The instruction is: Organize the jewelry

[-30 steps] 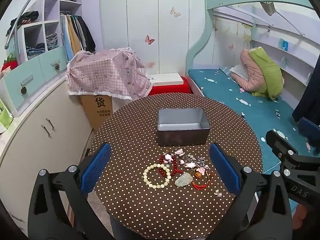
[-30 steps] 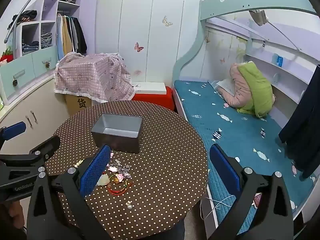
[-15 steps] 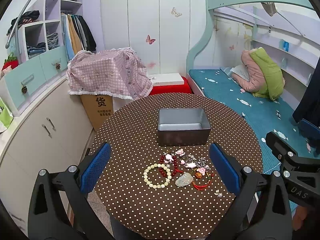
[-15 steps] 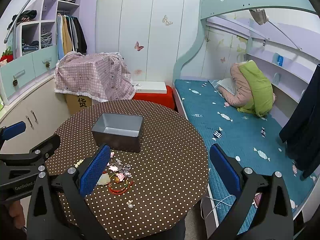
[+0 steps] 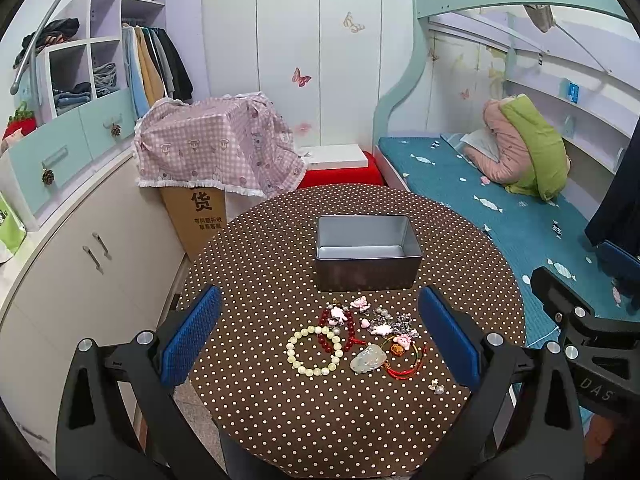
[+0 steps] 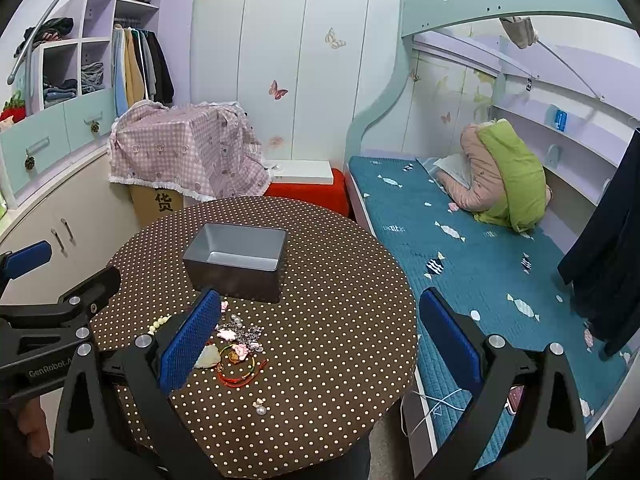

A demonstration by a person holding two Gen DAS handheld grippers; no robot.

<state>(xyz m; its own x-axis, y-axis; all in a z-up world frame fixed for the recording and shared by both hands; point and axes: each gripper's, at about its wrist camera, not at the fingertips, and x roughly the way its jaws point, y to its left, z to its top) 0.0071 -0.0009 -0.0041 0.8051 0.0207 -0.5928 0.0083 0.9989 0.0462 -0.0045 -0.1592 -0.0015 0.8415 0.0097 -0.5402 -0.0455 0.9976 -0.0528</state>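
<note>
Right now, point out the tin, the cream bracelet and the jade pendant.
tin [image 5: 366, 277], left wrist view, front wall.
cream bracelet [image 5: 291, 356], left wrist view, left-side beads.
jade pendant [image 5: 369, 358], left wrist view, stone's centre.

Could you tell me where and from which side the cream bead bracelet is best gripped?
Probably the left arc of the cream bead bracelet, from straight above with the open left gripper. It lies flat on the polka-dot table as an open ring; its right side touches the dark red bead bracelet, while the left arc is free. One finger goes inside, one outside.
</note>
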